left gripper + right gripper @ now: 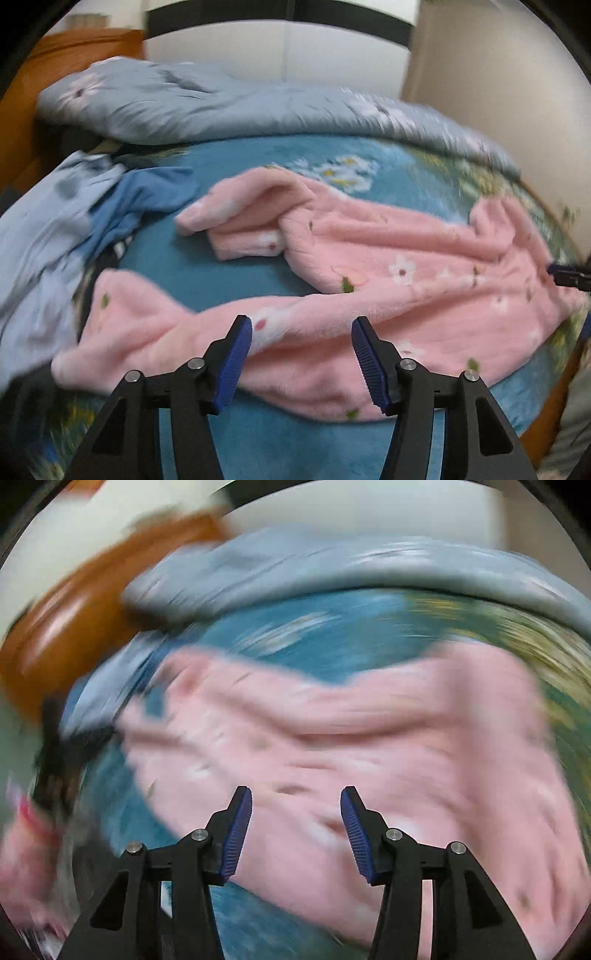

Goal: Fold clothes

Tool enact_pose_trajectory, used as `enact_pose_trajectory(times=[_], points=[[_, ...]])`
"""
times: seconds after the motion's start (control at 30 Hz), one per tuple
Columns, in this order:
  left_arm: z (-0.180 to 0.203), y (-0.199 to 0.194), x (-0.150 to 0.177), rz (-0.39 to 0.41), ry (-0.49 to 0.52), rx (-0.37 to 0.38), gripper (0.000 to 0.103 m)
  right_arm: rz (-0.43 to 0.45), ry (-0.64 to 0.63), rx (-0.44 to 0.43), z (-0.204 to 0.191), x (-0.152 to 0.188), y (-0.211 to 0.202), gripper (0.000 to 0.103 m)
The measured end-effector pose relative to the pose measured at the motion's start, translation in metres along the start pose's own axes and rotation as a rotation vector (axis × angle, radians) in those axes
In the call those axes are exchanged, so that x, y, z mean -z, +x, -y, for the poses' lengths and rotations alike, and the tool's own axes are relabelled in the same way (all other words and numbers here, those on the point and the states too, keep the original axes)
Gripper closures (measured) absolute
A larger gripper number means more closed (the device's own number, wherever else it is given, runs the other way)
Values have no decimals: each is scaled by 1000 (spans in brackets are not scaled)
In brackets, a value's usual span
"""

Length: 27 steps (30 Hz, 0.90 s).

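Both the left gripper (301,332) and right gripper (295,803) have black angular frames, silver screws and ribbed blue fingers (236,360).

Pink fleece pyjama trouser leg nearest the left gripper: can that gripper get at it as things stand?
Probably yes: the left gripper is open, and the pink fleece trouser leg lies right ahead of its fingers on the blue bedspread, nothing lying over it.

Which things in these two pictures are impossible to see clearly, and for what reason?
1. Right wrist view: motion blur smears the pink garment; its print is unreadable.
2. Left wrist view: the right gripper is cut by the right edge, so its jaws cannot be seen there.
3. Left wrist view: the blue clothes pile is blurred and cut by the left edge.
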State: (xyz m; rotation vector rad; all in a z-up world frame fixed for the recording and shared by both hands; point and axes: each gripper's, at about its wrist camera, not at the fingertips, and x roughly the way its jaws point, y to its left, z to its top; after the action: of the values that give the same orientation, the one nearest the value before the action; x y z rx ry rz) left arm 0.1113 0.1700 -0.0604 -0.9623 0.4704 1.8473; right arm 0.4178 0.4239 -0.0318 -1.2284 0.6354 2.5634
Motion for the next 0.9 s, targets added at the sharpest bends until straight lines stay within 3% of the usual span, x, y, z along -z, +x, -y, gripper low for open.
enact_pose_trajectory(times=[0.07,0.17,0.3,0.4,0.47,0.5,0.53,0.63,0.7,0.77,0.9], points=[[4,13,-5,-49,63,27,43,-41,-93,-46,-19,-14,29,52],[5,25,-8,-97,125,52,43,-82,-123,-81,-23,-24,55,52],[-3,34,-9,-133,128,82,41,-112,-125,-125,-23,-25,73,52],[-6,39,-9,-134,119,58,41,-130,-127,-158,-23,-25,84,54],[-7,40,-8,-125,112,41,42,-115,-134,-177,-27,-22,80,82],[-7,38,-6,-114,100,55,44,-114,-134,-192,-30,-20,79,89],[-6,37,-5,-101,87,69,57,-108,-134,-214,-32,-19,76,95],[-7,24,3,-24,31,146,89,-84,-125,-315,-39,-13,65,96],[-7,13,12,31,-4,195,95,-65,-138,-398,-47,-7,51,96],[-8,1,24,53,-27,200,96,-68,-179,-434,-58,1,42,96],[-10,-17,52,46,-75,242,96,-128,-228,-501,-73,22,40,96]])
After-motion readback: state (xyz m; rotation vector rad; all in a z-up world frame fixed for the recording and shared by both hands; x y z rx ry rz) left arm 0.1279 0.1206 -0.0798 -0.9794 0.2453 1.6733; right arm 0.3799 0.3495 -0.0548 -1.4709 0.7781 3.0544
